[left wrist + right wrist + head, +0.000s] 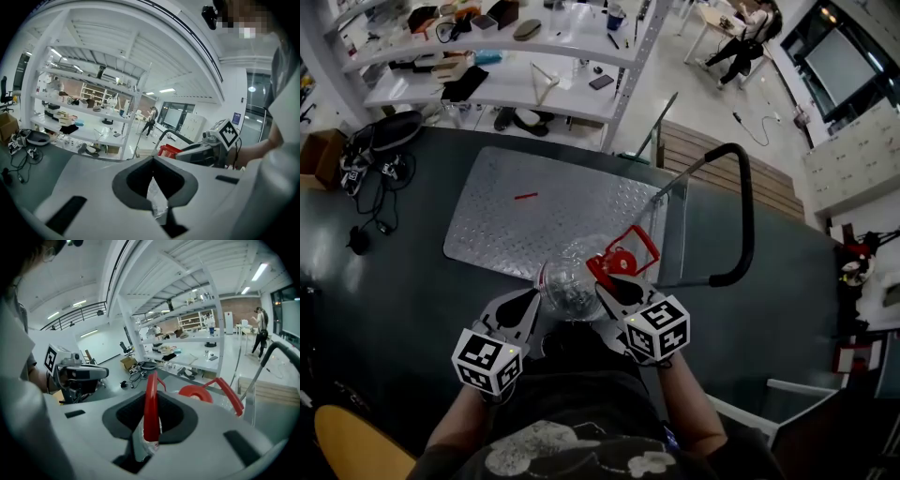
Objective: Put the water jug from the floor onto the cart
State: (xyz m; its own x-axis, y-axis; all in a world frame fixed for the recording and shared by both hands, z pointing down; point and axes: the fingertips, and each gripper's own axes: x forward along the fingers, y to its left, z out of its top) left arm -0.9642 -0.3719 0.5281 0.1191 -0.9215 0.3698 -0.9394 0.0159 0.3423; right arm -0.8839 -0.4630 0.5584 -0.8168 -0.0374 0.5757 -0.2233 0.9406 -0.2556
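Left gripper [532, 298] and right gripper [609, 294], nearest the viewer, both grip the same load. Cart deck [502, 220]: diamond-plate, standing on the dark floor [403, 291]. Water jug [570, 281]: clear, at the deck's near edge, toward the black push bar [744, 216]. The left jaws pinch the jug's clear wall. The right jaws clamp its red handle [151, 404], beside the red cap [196, 393].

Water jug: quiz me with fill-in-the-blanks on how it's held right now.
1. The right tongs are shut on the ____ handle of the water jug.
2. The left tongs pinch the jug's ____ plastic wall.
3. The push bar of the cart is ____.
Missing words: red; clear; black.
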